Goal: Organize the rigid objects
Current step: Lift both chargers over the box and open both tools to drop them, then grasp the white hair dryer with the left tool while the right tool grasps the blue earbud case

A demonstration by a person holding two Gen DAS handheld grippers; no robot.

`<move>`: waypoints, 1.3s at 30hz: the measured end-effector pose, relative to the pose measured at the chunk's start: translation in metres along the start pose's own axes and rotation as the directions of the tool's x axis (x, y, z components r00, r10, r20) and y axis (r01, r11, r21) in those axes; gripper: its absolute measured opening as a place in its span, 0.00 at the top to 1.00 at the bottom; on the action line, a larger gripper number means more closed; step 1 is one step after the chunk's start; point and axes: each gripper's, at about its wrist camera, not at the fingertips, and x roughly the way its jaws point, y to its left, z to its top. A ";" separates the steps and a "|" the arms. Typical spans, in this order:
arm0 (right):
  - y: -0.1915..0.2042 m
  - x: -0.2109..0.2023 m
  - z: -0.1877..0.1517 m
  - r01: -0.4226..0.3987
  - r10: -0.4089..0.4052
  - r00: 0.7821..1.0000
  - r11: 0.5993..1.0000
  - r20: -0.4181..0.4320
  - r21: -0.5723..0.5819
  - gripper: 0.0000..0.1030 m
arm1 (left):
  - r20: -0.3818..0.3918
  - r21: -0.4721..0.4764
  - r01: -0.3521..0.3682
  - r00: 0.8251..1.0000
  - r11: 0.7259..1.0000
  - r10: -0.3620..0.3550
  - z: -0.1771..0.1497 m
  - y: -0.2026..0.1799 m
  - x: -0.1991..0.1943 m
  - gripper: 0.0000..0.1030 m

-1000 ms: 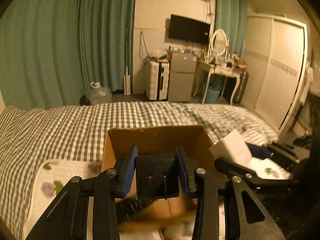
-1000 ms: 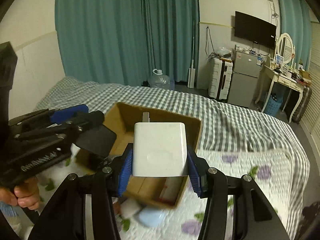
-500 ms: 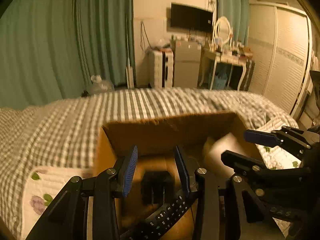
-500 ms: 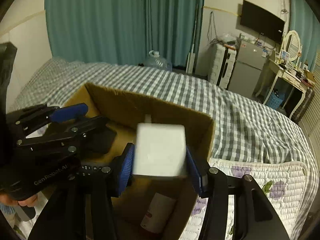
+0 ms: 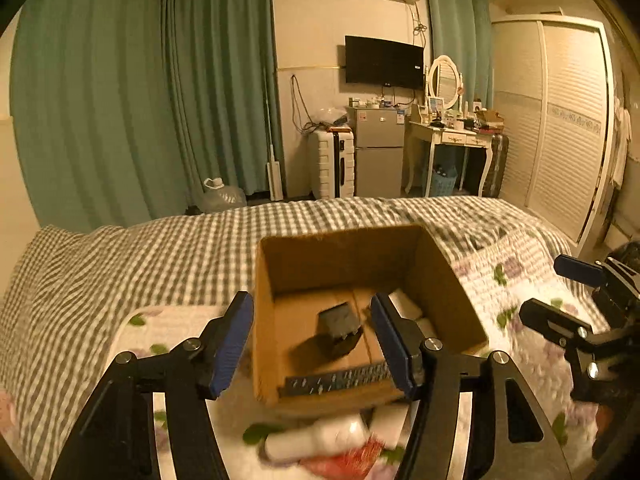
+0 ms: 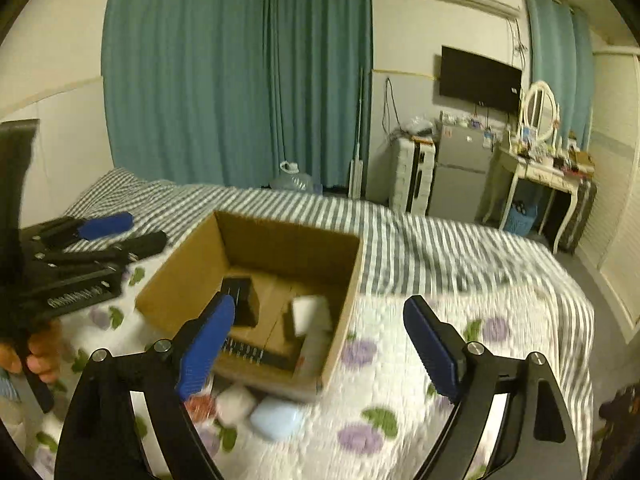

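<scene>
An open cardboard box (image 5: 440,280) (image 6: 184,268) stands on the bed. Inside lie a black plug adapter (image 5: 338,322) (image 6: 240,294), a white charger block (image 6: 310,312) (image 5: 404,304) and a black remote (image 5: 340,378) (image 6: 256,354). My left gripper (image 5: 312,340) is open and empty, just before the box's near wall. My right gripper (image 6: 320,344) is open and empty, above the box's near right corner. Each gripper shows in the other's view, the right one (image 5: 568,296) and the left one (image 6: 120,232).
Small items lie on the floral quilt in front of the box: a white bottle (image 5: 320,436), a red-capped thing (image 6: 200,404), a pale blue case (image 6: 276,420). The checked bedspread (image 5: 140,256) runs behind. A fridge, suitcase and dressing table stand at the far wall.
My left gripper let go of the black adapter and my right gripper let go of the white charger; both now lie in the box. Both grippers opened and drew back.
</scene>
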 end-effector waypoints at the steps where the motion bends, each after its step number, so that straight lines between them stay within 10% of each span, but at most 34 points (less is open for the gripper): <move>1: 0.000 -0.003 -0.006 -0.003 0.003 1.000 1.000 -0.009 0.010 0.16 | -0.003 0.006 -0.004 1.000 1.000 0.004 -0.006 0.000 -0.003 0.38; 14: 0.016 0.052 -0.080 -0.029 0.037 0.967 0.999 -0.252 0.035 0.16 | -0.274 0.112 0.034 0.962 0.993 -0.002 -0.110 -0.007 0.061 0.38; 25: 0.018 0.059 -0.089 -0.005 0.013 0.959 1.000 -0.282 0.027 0.16 | -0.312 0.263 0.087 0.950 0.961 0.000 -0.126 -0.037 0.098 0.32; 39: 0.026 0.077 -0.098 -0.023 0.024 0.942 1.000 -0.336 0.007 0.16 | -0.251 0.042 0.067 0.966 0.997 -0.054 -0.100 -0.013 0.047 0.48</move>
